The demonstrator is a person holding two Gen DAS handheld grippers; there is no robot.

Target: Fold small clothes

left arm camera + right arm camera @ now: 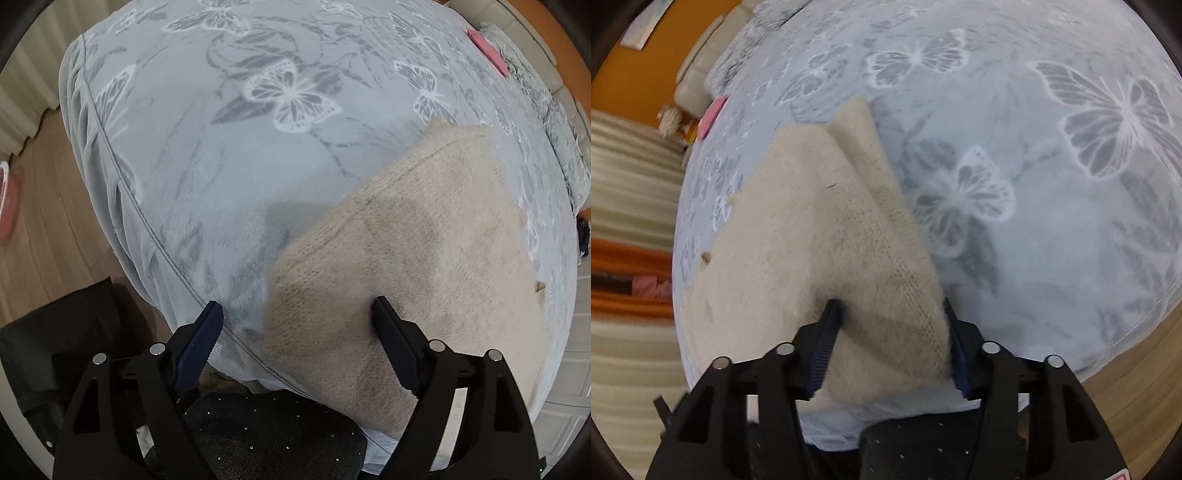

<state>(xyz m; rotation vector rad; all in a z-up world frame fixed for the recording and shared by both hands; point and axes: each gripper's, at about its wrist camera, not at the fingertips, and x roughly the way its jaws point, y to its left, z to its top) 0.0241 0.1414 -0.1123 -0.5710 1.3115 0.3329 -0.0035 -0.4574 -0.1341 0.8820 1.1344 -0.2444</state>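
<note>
Beige knit garment [827, 236] shows its fold only beyond the wide-open right gripper [890, 317].

Sweater [424, 251] on bedspread [207, 155] near bed's near edge; pink item [487, 50] beyond, toward headboard [524, 40].

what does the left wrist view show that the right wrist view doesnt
Only the left wrist view shows the open left gripper at the near corner of the beige knit garment, and a red object on the floor.

Only the right wrist view shows the right gripper, open astride a raised fold, and orange striped fabric.

Both show the garment, the butterfly blanket and a pink item.
</note>
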